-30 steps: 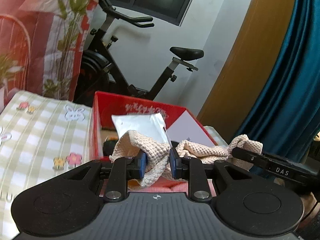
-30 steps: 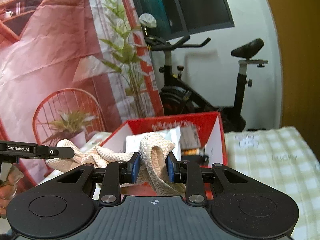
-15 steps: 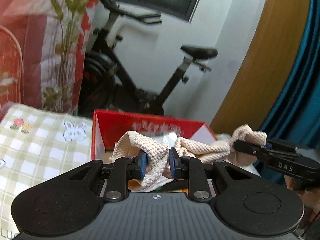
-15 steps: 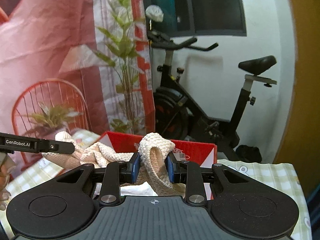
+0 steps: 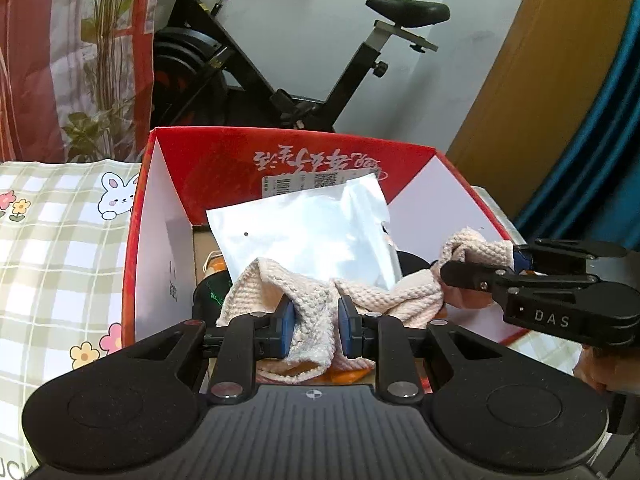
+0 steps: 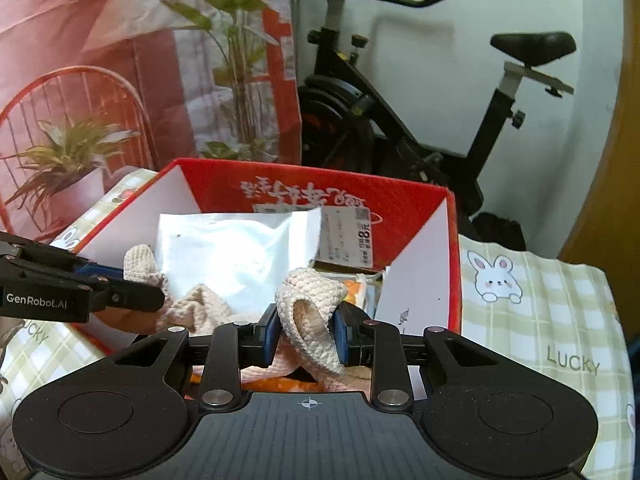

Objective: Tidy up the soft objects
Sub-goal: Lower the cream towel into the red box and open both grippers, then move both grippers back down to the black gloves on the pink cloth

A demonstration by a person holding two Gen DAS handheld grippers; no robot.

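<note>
One beige knit cloth [image 5: 308,304], stretched over one red box [image 5: 224,160]. Two grippers: left gripper [image 5: 312,330] jaws narrow, clamping one end; right gripper [image 6: 305,334] jaws narrow, clamping the other end. One silver pouch [image 5: 304,228] in the box. One exercise bike [image 5: 280,60] behind.
</note>
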